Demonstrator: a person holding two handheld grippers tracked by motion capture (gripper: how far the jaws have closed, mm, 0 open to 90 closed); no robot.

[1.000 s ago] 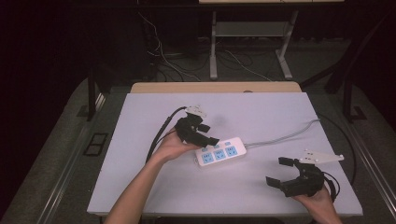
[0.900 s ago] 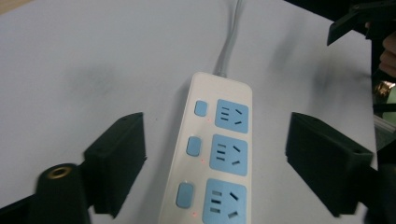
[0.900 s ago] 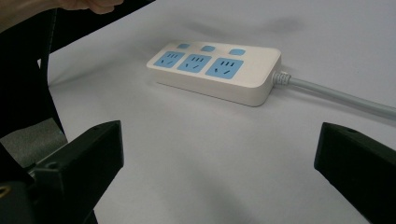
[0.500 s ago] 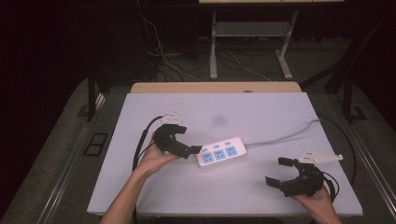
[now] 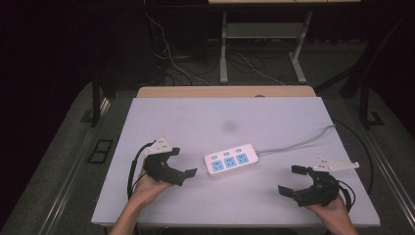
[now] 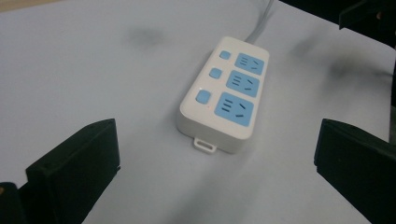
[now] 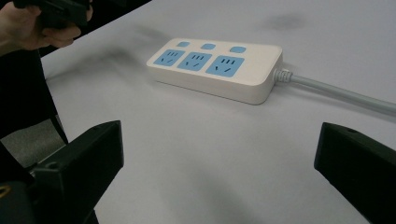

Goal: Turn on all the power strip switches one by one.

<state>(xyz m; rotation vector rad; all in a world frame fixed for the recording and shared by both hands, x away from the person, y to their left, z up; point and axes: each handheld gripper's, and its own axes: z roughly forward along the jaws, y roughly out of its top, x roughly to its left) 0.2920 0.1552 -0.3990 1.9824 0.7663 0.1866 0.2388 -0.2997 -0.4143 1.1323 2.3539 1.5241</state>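
High view, power strip (image 5: pixel 231 159) just right of open left hand-held gripper (image 5: pixel 185 163)

I find the table (image 5: pixel 195 117) bare along its far edge; the power strip (image 5: pixel 231 159) blocks mid-table; its cable (image 5: pixel 298 143) bars the right edge.

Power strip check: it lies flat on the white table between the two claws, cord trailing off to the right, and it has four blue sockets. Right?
Not quite. The power strip has three blue sockets, not four, each with a small blue button beside it; the left gripper view shows this plainly. The rest holds: it lies flat on the white table between the left claw and right claw, cord trailing right.
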